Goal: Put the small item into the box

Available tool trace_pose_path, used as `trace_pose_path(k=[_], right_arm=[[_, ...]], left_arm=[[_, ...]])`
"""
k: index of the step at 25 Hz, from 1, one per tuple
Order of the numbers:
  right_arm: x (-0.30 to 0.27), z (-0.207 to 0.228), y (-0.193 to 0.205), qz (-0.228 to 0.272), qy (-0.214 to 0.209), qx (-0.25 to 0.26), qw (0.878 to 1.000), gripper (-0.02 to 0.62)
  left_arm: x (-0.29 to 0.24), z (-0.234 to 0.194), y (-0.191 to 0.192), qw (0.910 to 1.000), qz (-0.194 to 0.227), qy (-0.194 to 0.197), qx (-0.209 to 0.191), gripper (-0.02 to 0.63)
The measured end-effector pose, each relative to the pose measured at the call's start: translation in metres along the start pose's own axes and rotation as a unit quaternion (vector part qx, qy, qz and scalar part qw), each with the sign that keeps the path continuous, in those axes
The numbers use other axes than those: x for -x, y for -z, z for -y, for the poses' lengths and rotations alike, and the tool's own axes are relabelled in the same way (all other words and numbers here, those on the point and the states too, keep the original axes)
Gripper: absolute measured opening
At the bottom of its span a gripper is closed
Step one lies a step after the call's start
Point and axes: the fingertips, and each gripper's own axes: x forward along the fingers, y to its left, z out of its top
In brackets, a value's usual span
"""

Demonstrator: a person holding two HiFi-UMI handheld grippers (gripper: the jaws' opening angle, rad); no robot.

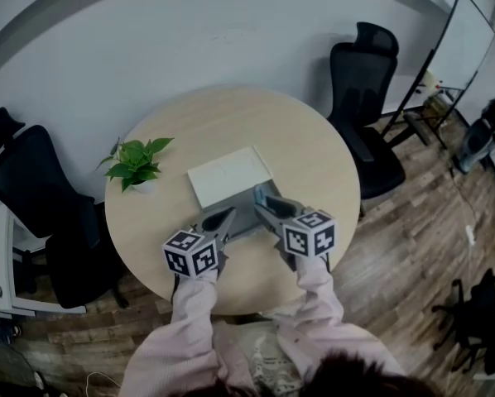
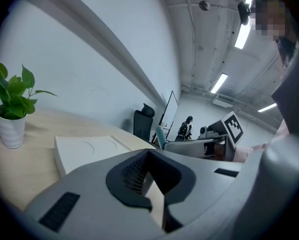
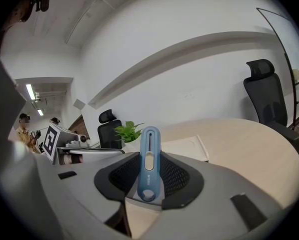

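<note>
Item and grip are sitting together: the small item (image 3: 149, 164), a slim blue plastic slider tool, is standing between the jaws of the right gripper (image 3: 149, 156), which are pressing on its lower half. Its long axis is running along the line of the jaws, with the rounded end poking out past the tips and the ring-hole end lying back toward the camera.

The box (image 1: 229, 174), white and flat, is lying straight ahead of those tips on the round table (image 1: 314, 147), with its near right corner closest to the held tool. Its top is looking closed, so the coming move is probably depending on getting the lid up before anything is going in.

The left gripper (image 1: 221, 222) is pointing at the near left corner of the box, about as close as the right one. Its jaws are drawn narrow with nothing between them.

Bare tabletop is spreading to the right of the box and beyond it. A potted plant (image 1: 137, 162) is standing well off to the left, near the table's edge, leaving the approach free.
</note>
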Motion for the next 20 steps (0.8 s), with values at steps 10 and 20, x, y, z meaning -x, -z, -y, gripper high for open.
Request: trace_pose_path(k=[10,20], right_arm=[[-0.018,0.011,0.007,-0.029,-0.014,0.001,0.999,0.126],[-0.041,0.016,0.018,-0.073,-0.023,0.017,0.997,0.126]], left_arm=[[-0.009,-0.012,0.012,0.9996,-0.014,-0.013,0.023,0.009],[-0.013,-0.027,0.029,0.9977,-0.038,-0.017,0.054,0.009]])
